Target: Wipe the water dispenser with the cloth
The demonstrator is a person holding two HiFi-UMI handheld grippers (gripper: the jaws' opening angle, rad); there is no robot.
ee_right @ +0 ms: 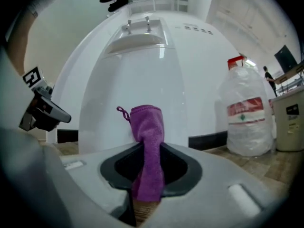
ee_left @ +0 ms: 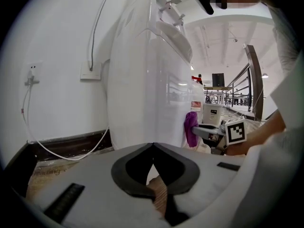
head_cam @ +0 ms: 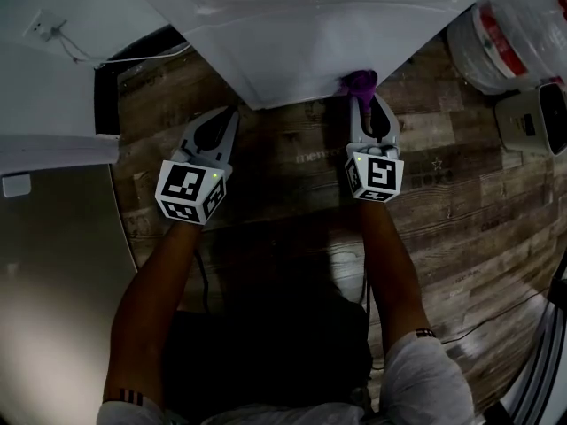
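The white water dispenser [head_cam: 310, 42] stands on the wooden floor in front of me; it also fills the left gripper view [ee_left: 147, 80] and the right gripper view [ee_right: 152, 65]. My right gripper [head_cam: 365, 104] is shut on a purple cloth [head_cam: 361, 82], which touches the dispenser's lower front. In the right gripper view the cloth [ee_right: 148, 141] stands up from the closed jaws. The left gripper [head_cam: 229, 113] is shut with nothing in it, close to the dispenser's front left corner. From the left gripper view, the cloth [ee_left: 190, 127] and the right gripper [ee_left: 209, 131] show beside the dispenser.
A large water bottle [head_cam: 496, 38] with a red label stands to the dispenser's right, also in the right gripper view [ee_right: 246, 115]. A white cable [ee_left: 57, 151] runs from a wall socket [ee_left: 31, 75] along the floor. A grey appliance [head_cam: 540, 122] sits at the right edge.
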